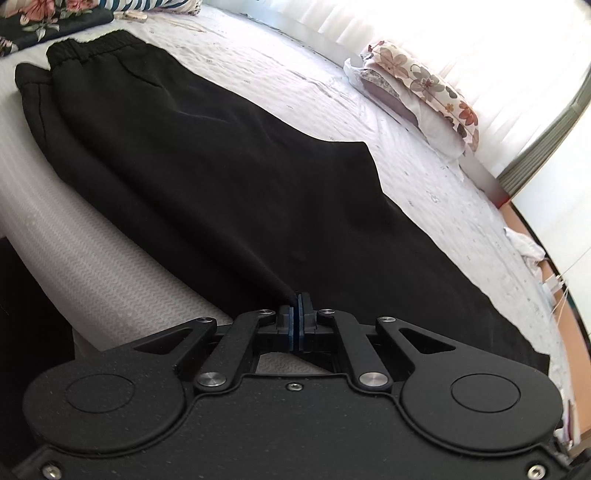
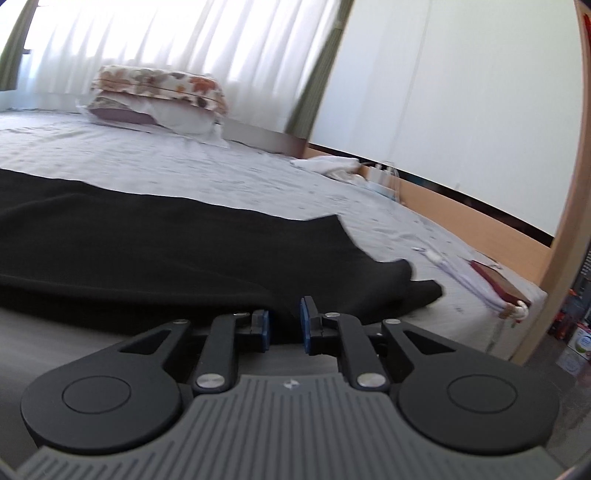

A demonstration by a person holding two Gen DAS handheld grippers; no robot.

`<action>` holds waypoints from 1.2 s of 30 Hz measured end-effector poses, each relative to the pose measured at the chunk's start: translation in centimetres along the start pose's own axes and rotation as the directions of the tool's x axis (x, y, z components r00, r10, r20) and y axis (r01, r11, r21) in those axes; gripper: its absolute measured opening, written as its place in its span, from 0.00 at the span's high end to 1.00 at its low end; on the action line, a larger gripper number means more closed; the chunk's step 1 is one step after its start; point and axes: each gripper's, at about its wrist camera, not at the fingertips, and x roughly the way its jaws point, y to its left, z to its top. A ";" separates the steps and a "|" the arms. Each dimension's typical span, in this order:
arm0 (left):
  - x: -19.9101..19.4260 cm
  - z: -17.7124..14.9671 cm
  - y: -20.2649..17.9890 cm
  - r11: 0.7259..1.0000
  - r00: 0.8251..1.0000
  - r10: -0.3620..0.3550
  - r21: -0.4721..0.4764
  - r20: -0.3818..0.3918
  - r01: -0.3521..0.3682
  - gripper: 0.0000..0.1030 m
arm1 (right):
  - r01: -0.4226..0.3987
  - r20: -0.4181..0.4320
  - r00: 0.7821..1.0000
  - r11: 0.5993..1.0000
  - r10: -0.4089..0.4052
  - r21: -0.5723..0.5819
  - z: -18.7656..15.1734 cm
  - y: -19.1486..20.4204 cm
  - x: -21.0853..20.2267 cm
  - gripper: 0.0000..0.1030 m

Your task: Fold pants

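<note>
The black pants (image 1: 207, 177) lay flat across the pale bed sheet (image 1: 314, 74), running from the elastic waistband (image 1: 88, 48) in the upper left of the left wrist view down to the lower right of that frame.

Left gripper (image 1: 299, 299): it sat low over the bed's near edge at lower centre of its frame, pointing forward along the pants toward the waistband. Its blue pads (image 1: 293, 317) were pressed together, pinching a peak of black cloth drawn up from the near edge of the pants. The fabric rose in a taut ridge to the pinch point.

Right gripper (image 2: 284, 306): it was held low and nearly level with the mattress, at lower centre of its frame. Its jaws stood narrowly apart, with a fold of the pants (image 2: 166, 251) lying in the gap between the blue pads (image 2: 304, 325). The pads did not appear closed on the cloth. The leg hem (image 2: 417, 291) lay rumpled just right of and beyond the fingers.

Surroundings: a floral pillow (image 2: 159, 88) rested on the sheet at upper left of the right wrist view, before a bright curtain (image 2: 184, 37). Folded floral garments (image 1: 44, 18) occupied the upper left corner of the left wrist view.
</note>
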 end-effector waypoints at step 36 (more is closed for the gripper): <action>-4.1 0.3 0.3 0.999 0.992 -0.043 0.039 0.116 0.038 0.42 | -0.253 0.053 0.967 0.944 0.248 0.211 8.2 -0.2 -4.8 0.00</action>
